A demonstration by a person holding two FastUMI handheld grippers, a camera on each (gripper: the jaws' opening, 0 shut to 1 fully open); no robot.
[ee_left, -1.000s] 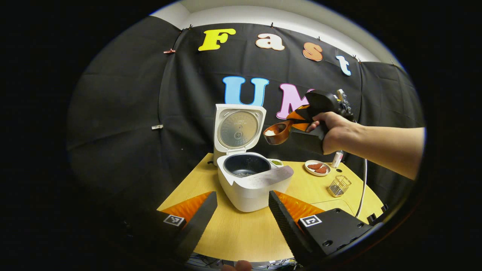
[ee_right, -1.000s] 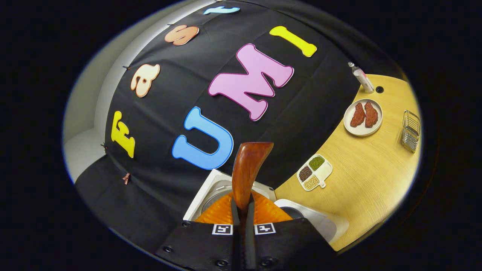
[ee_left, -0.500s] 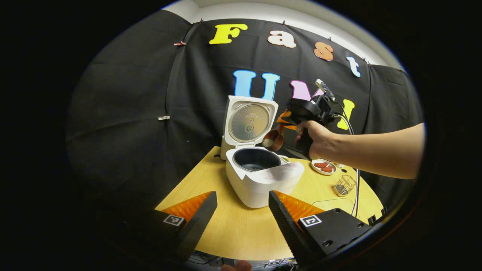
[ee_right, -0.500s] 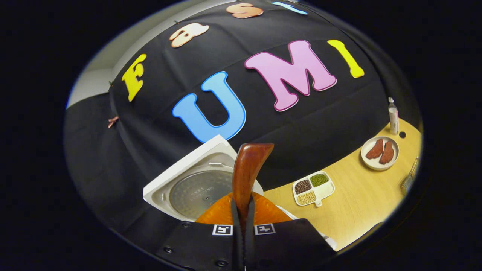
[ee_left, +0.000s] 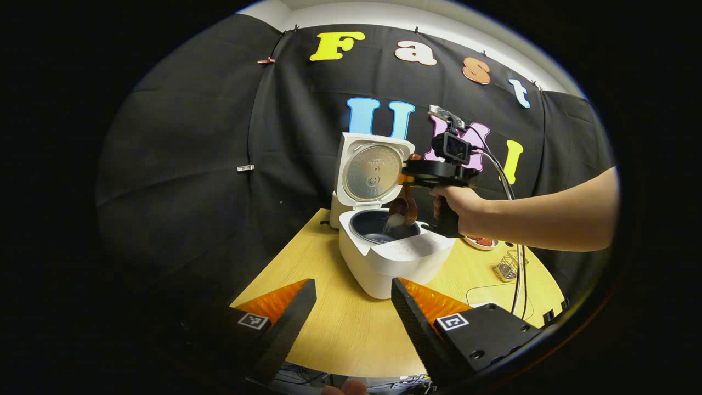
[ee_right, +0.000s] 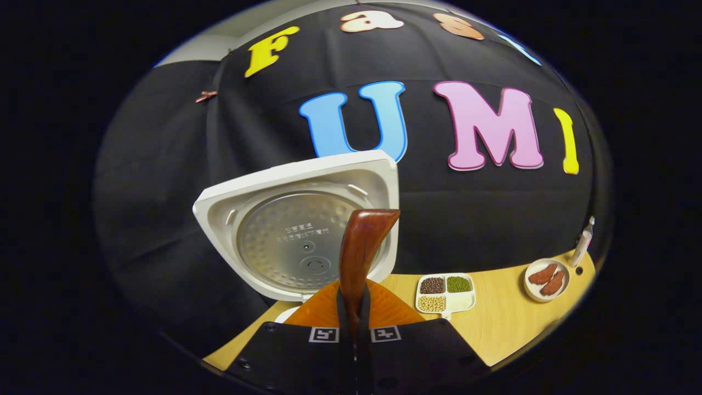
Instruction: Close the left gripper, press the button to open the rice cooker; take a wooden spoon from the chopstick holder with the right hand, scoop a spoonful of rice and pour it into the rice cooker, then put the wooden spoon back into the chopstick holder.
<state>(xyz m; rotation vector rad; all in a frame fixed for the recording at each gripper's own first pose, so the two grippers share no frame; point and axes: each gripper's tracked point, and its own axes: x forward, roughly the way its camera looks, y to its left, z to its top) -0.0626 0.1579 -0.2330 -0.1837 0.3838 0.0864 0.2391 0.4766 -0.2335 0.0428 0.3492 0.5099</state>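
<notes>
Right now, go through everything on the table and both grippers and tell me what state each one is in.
Rice cooker: lid up, pot open.
Wooden spoon: tipped over the pot, rice spilling out.
Right gripper: shut on the spoon handle.
Left gripper: open, holding nothing, short of the cooker.
Divided dish: three sections filled, one empty.
Plate: two reddish pieces on it.
Wire holder: upright on the table.

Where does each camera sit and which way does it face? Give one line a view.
Left gripper view: rides the left claw, held back over the table's near edge, facing the open rice cooker; a hand tips the wooden spoon there.
Right gripper view: rides the right claw, above the cooker, facing its raised lid; spoon handle clamped.
Shared: cooker lid, spoon, table.
</notes>
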